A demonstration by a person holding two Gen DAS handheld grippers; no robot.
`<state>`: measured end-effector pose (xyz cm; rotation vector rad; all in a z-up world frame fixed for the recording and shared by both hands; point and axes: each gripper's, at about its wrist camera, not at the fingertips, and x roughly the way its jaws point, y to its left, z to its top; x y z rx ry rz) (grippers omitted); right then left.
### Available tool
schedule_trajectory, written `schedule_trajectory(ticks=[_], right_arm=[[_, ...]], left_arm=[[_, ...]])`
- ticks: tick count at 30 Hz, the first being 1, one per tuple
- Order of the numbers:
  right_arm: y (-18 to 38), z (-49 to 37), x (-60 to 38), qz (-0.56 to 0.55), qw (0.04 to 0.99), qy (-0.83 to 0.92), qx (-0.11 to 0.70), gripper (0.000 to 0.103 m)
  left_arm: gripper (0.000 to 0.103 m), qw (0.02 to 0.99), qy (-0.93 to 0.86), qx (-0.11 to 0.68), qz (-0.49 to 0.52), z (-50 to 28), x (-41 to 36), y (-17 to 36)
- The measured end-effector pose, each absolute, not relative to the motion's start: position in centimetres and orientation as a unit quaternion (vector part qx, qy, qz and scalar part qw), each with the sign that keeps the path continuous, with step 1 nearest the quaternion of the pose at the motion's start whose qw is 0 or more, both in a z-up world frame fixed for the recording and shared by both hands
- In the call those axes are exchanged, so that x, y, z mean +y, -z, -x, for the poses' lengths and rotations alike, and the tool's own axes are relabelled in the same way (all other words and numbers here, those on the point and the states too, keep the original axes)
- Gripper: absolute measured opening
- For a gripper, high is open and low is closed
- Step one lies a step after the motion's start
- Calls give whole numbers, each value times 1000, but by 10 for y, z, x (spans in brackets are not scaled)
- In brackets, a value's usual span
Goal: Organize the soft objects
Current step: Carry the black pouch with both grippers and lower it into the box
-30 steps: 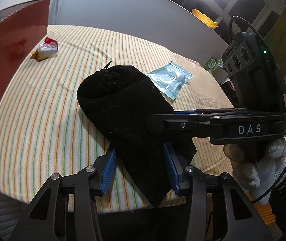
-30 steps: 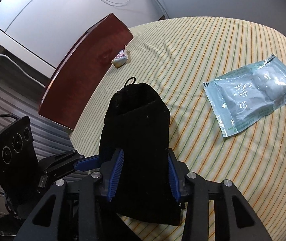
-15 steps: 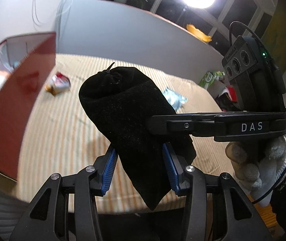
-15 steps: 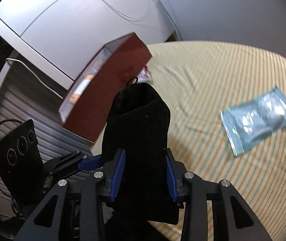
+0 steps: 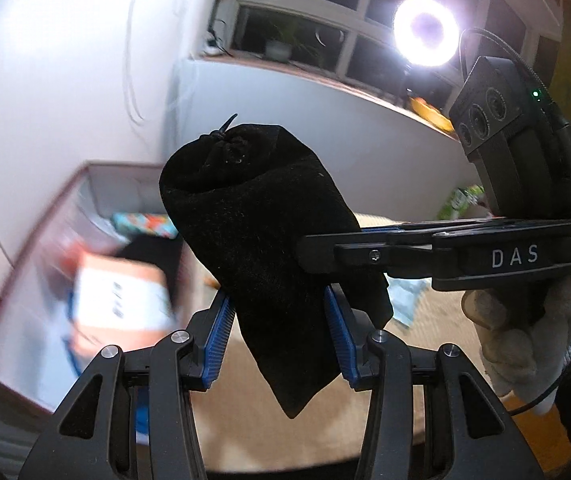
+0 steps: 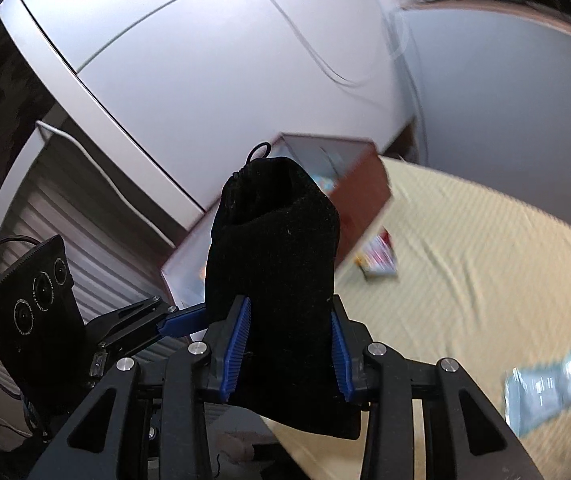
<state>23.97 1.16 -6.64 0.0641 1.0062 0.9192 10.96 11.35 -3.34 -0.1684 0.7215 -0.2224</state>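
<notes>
A black velvet drawstring pouch (image 5: 261, 240) hangs in the air between both grippers, its drawstring end pointing away from me. My left gripper (image 5: 277, 336) is shut on its lower part. My right gripper (image 6: 289, 340) is shut on the same pouch (image 6: 273, 240); it also shows from the side in the left wrist view (image 5: 325, 256). The pouch is lifted well above the striped cloth (image 6: 485, 264). Behind it stands an open brown box (image 6: 361, 188), blurred, with packets inside (image 5: 117, 300).
A clear plastic packet (image 6: 553, 384) lies on the cloth at the right. A small red and white wrapper (image 6: 377, 260) lies beside the box. A ring light (image 5: 425, 32) shines by the window. White wall panels stand behind the box.
Both grippers have lifted the pouch off the cloth and carried it up and toward the open box, whose inside now shows. The views tilted upward.
</notes>
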Motion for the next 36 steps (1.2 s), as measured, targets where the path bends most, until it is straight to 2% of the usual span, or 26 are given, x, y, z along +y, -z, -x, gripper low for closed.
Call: schedule_trajectory(ticks=[10,27,29,31,32,36], right_arm=[[49,-293,97,-14,776,-442,450,35],[90,-350,152,-11,769,-425,477,37],[89,-351,152,-3,780,-409,474,40],[88,-353,150,-4,786,-398,473,55],[85,-353,147,-5,790,-393,471,59],[79,-353,138,-12,798,-386,463,61]], left_arm=[[44,927,61,360,89,-155,187,18],[45,910,-1,406,86,-208,225,55],[46,909,-15,408,80,-208,225,55],[57,909,-24,408,80,-210,228,56],[58,910,-28,405,81,-208,230,55],[58,913,-32,400,77,-203,232,52]])
